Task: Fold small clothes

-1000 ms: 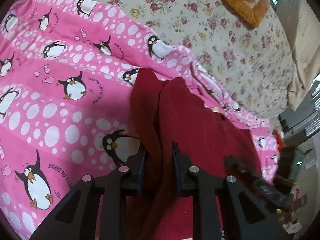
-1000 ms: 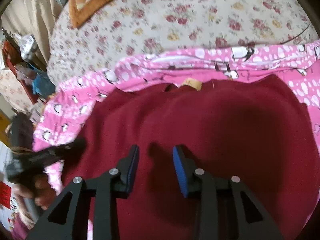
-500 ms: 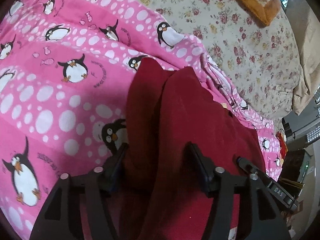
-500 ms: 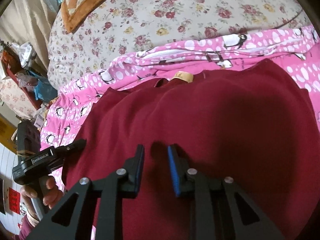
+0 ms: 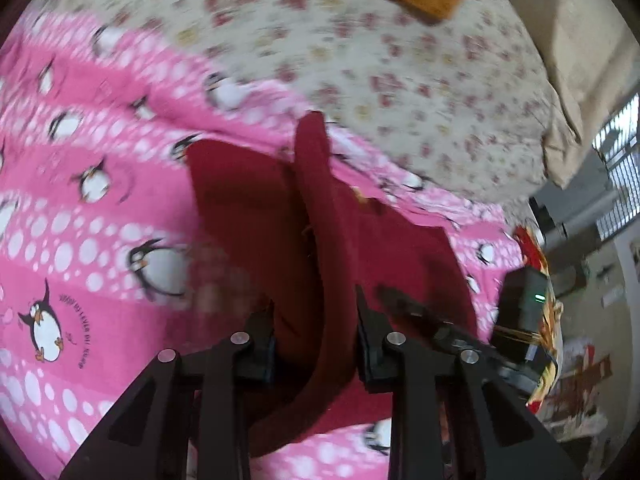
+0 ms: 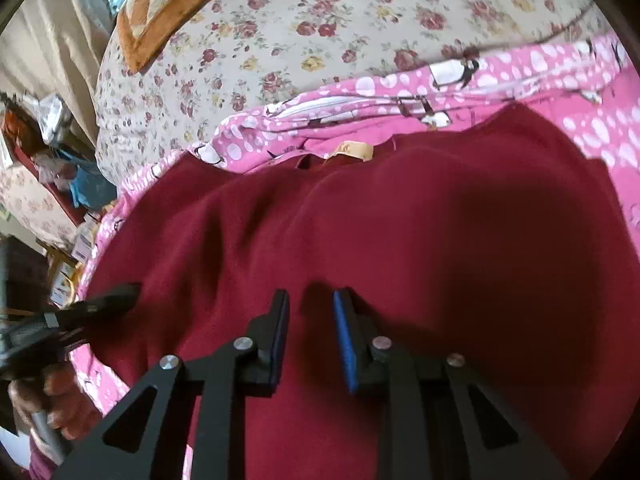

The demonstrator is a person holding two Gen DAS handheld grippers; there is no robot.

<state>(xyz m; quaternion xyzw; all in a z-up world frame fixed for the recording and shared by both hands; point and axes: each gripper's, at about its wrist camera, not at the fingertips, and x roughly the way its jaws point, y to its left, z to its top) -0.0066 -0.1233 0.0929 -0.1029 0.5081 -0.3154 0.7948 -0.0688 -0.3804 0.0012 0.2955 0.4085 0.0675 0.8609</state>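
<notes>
A dark red garment [image 6: 400,232] lies spread on a pink penguin-print sheet [image 5: 80,208]. In the left wrist view its side [image 5: 328,240] is raised in a fold that runs between my left gripper's [image 5: 314,340] jaws, which stand open around the cloth. My right gripper [image 6: 310,332] hovers over the garment's lower middle, jaws a little apart with blue pads, holding nothing. A tan label [image 6: 354,151] marks the collar at the far edge. The left gripper also shows at the left edge of the right wrist view [image 6: 100,308].
A floral bedspread [image 6: 320,20] lies beyond the pink sheet, with an orange quilted pillow [image 6: 160,4] at the back. Cluttered shelves and bags [image 6: 48,168] stand off the bed's left side. The right gripper's body [image 5: 520,320] shows at the right.
The left gripper's jaws opened from shut on the red fold, then shifted; the view is blurred with motion. The right gripper's jaws narrowed, then widened slightly, and moved a little closer over the garment.
</notes>
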